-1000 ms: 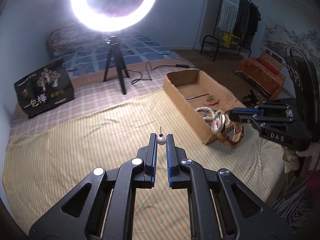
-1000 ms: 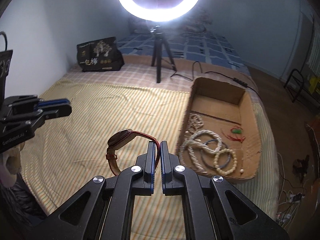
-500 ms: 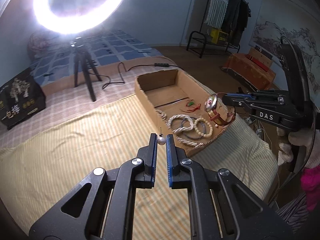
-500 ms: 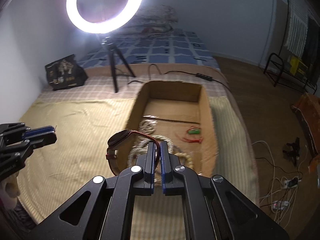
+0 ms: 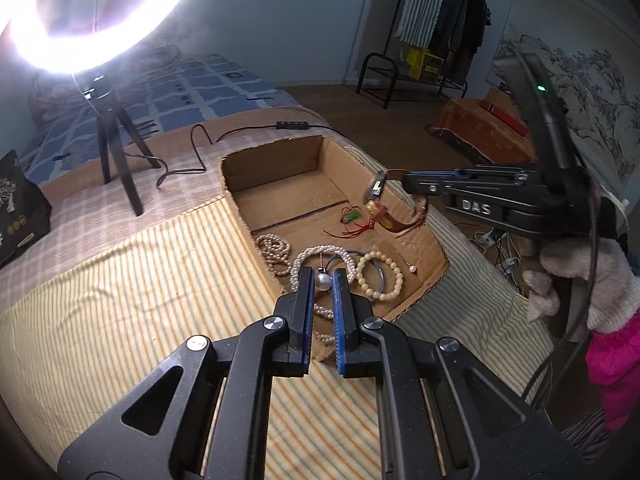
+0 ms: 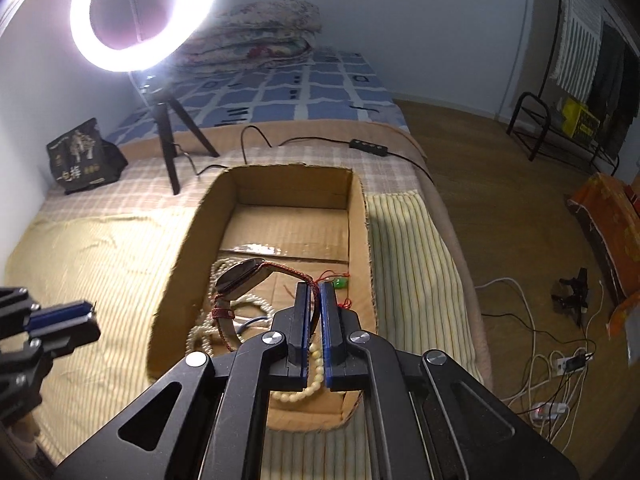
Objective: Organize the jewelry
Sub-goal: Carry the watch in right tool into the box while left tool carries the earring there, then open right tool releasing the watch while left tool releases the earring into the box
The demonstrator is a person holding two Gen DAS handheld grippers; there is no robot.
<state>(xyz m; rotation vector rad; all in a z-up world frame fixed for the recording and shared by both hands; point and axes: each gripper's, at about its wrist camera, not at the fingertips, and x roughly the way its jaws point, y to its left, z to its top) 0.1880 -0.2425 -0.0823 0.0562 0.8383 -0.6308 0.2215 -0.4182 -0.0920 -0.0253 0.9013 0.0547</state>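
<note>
My left gripper is shut on a pearl earring with a thin post, held above the near left corner of the open cardboard box. My right gripper is shut on the red strap of a wristwatch and holds it over the box; it shows from the side in the left wrist view with the watch hanging. In the box lie pearl necklaces, a cream bead bracelet and a green charm on red cord.
The box sits on a striped yellow cloth over a bed. A ring light on a tripod stands behind, with its cable and a black bag. Floor with cables lies right of the bed edge.
Both grippers have moved toward the box: the watch is now over its inside and the earring over its near corner. Both grips are unchanged.
</note>
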